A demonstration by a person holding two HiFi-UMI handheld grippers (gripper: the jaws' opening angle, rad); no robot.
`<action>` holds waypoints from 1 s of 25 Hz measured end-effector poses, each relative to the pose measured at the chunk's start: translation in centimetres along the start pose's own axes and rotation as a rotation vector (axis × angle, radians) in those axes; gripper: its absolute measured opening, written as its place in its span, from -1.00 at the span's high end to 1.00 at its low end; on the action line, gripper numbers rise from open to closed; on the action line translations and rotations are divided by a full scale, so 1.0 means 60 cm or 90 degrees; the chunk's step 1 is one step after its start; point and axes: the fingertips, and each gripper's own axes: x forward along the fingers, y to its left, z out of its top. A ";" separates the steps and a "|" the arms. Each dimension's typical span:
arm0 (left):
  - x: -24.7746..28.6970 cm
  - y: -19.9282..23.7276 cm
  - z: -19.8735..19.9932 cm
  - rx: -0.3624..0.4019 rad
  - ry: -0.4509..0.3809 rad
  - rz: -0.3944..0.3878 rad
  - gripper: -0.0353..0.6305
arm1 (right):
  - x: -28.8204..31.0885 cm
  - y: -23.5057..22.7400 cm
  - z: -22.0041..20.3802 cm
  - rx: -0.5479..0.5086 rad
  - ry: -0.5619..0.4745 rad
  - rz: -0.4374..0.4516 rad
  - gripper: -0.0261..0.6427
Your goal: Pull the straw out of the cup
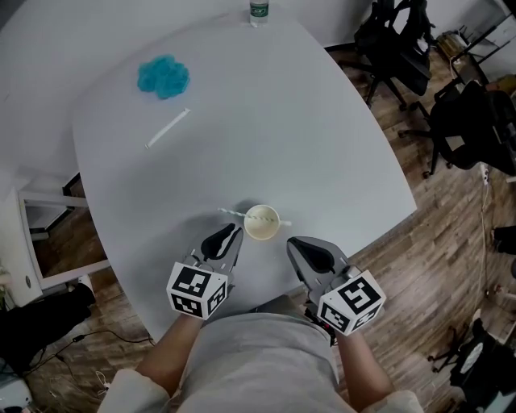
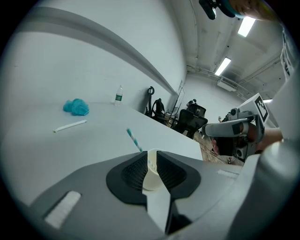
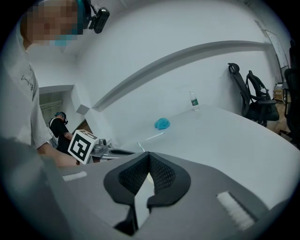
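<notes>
A small cream paper cup [image 1: 262,222] stands near the front edge of the white table [image 1: 322,137]. A teal-striped straw [image 1: 232,212] leans out of it to the left. My left gripper [image 1: 234,232] sits just left of the cup with its jaws a little apart. In the left gripper view the cup [image 2: 151,176] shows through the gap between the pads, and the straw [image 2: 133,138] rises above them. My right gripper [image 1: 292,242] lies to the cup's right front, and its tips [image 3: 149,153] meet with nothing between them.
A blue crumpled wad [image 1: 164,77] and a white wrapped straw [image 1: 167,127] lie at the far left of the table. A water bottle [image 1: 258,10] stands at the far edge. Black office chairs [image 1: 399,48] stand on the wooden floor to the right.
</notes>
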 end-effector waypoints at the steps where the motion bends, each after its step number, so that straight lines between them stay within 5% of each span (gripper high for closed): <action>1: 0.004 0.002 -0.003 -0.004 0.003 0.000 0.64 | 0.001 -0.001 -0.002 0.001 0.002 0.000 0.90; 25: 0.064 0.027 -0.011 -0.083 0.003 -0.038 0.51 | 0.012 -0.023 -0.022 0.024 0.029 -0.010 0.90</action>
